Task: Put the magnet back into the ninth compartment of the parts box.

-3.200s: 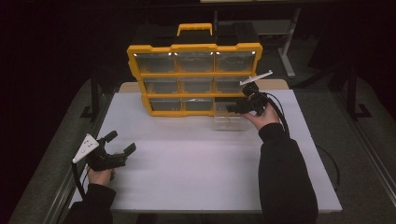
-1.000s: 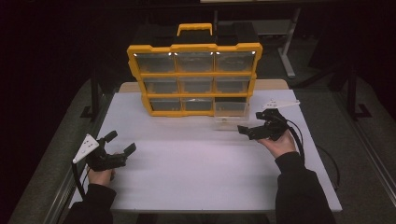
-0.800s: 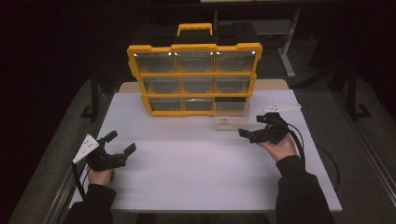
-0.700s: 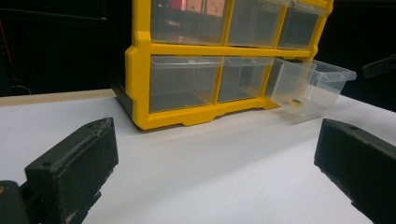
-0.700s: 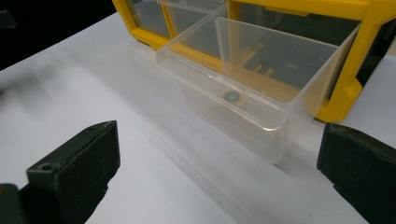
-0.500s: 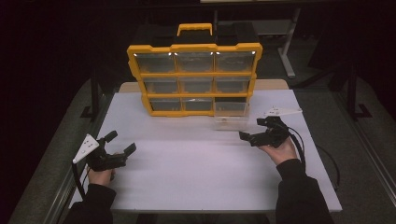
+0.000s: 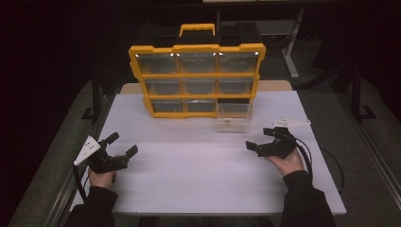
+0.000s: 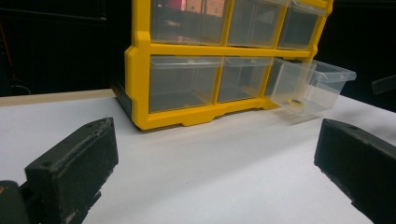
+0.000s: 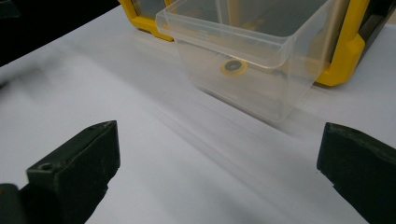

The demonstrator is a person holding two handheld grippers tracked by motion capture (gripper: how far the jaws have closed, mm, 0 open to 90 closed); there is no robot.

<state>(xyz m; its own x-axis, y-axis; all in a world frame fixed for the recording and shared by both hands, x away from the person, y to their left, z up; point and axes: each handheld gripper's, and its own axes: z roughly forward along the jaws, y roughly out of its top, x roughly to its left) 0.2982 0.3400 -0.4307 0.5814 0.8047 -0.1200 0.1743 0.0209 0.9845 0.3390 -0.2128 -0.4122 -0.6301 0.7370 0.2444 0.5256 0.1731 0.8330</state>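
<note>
A yellow organizer (image 7: pixel 197 80) with clear drawers stands upright at the back of the white table (image 7: pixel 203 165). Its bottom right drawer (image 7: pixel 232 117) is pulled out; a small round ring-shaped part (image 9: pixel 233 66) lies inside it. My right gripper (image 7: pixel 265 139) rests on the table to the right of that drawer, open and holding nothing. My left gripper (image 7: pixel 122 144) sits open near the table's left front, far from the organizer (image 8: pixel 187 70). In the left gripper view the pulled-out drawer (image 8: pixel 310 86) is at the right.
A black cable (image 7: pixel 326 161) trails from the right gripper over the table's right side. Dark floor and metal stand legs (image 7: pixel 291 52) surround the table. The person's sleeves (image 7: pixel 305 203) come in from the bottom.
My right gripper has drawn back from the organizer's bottom right drawer toward the front right, leaving the drawer pulled out. The left gripper has stayed put.
</note>
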